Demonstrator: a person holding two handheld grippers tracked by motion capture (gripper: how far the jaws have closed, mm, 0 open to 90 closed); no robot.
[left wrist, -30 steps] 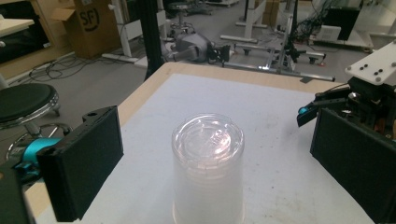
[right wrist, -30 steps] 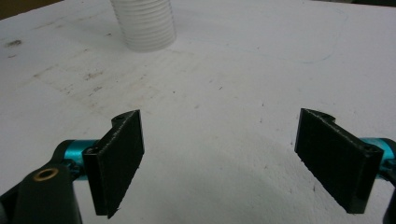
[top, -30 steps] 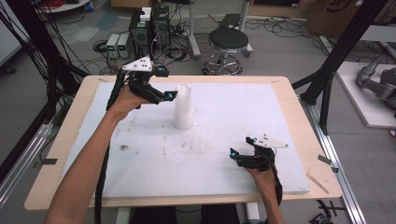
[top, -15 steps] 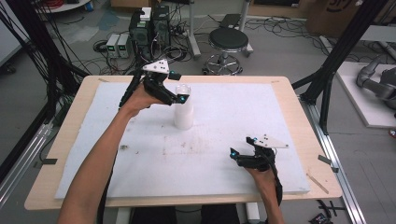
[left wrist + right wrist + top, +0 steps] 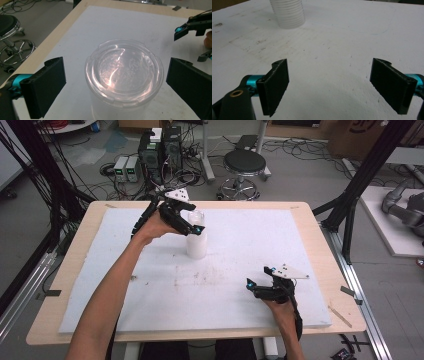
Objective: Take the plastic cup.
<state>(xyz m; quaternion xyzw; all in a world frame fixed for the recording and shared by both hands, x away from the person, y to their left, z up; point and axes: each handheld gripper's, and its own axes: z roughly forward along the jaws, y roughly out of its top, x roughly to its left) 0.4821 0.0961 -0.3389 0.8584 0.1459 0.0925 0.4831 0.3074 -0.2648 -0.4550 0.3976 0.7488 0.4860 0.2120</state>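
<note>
Lidded plastic container [image 5: 196,240] is seen standing upright on the white foam mat [image 5: 125,285], towards the far side of the table [image 5: 75,240] and a little left of its middle. Over the last second the left gripper [image 5: 192,226] has been carried from a spot left of the container to a place directly over its clear lid [image 5: 124,70], and lowered slightly on the way. In the left gripper view the lid is framed between the two black jaws, which are spread wide, one on each side of the rim with a visible gap on both; nothing is pinched yet.

The right gripper [image 5: 257,287] is held low over the mat near the front right, well apart from the container, and has not been shifted in that time. Its jaws are spread apart too, with only bare mat between them in the right gripper view, where the ribbed base of the container [image 5: 287,13] is seen farther off.

From this change it is judged that the approach is nearly finished and that a grasp around the lid or upper rim is being lined up. A further small descent and a closing of the jaws appear to be what is left. Because the wall is thin and translucent, a squeeze that is too hard might buckle it, and an off-centre grip could tip the container.
</note>
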